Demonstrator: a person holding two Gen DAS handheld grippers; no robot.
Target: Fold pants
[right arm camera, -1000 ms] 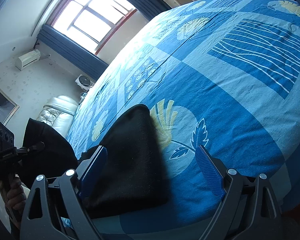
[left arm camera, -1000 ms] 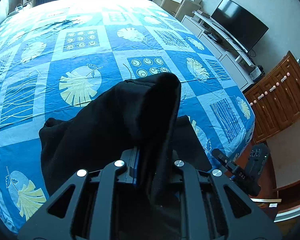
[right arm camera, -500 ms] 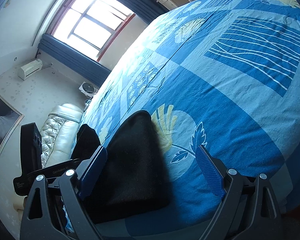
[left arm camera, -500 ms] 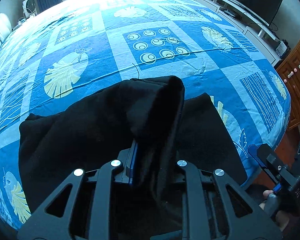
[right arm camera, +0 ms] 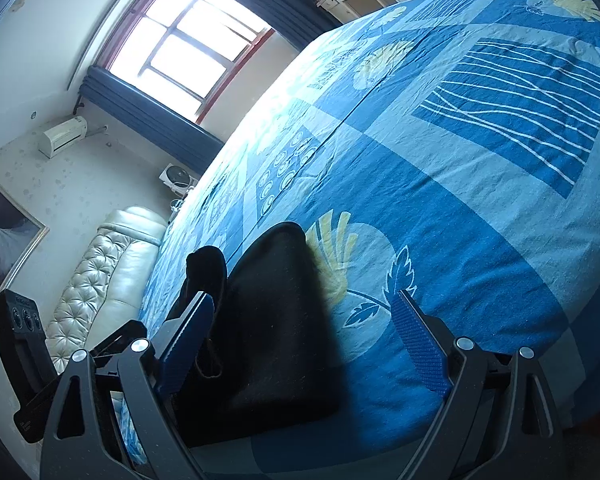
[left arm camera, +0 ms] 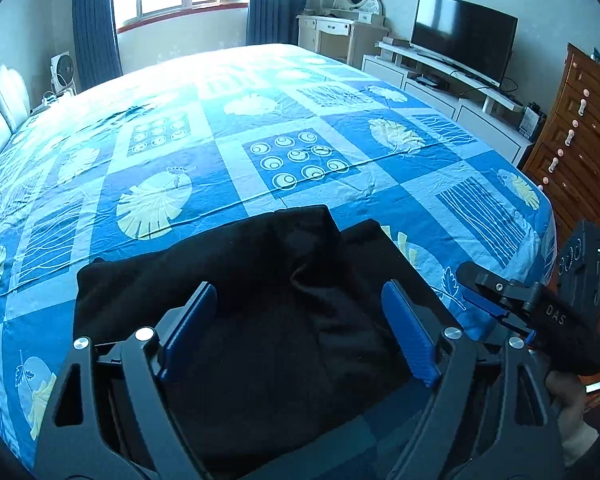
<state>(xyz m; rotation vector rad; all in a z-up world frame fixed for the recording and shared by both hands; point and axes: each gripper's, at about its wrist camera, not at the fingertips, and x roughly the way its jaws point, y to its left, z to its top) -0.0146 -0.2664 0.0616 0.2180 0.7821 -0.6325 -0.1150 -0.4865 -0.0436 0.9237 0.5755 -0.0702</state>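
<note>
Above the near edge of the bed, the left tool (left arm camera: pixel 298 334) hovers with its blue-padded fingers spread wide and empty over the soft black fabric pants (left arm camera: pixel 260 292), which lie bunched on the blue patchwork-print bedsheet (left arm camera: pixel 340 128). The right tool (right arm camera: pixel 304 344), likewise gaping and holding nothing, straddles the garment's flatter right side. Light and limp, the cloth will likely sag, so pinching a hem corner seems wisest.

1. "DAS" in pale letters stands on the black body of the right gripper (left arm camera: pixel 496 304), at the lower right of the left wrist view.
2. Small print on the black device (right arm camera: pixel 18 330) at the lower left of the right wrist view is too small to read.
</note>
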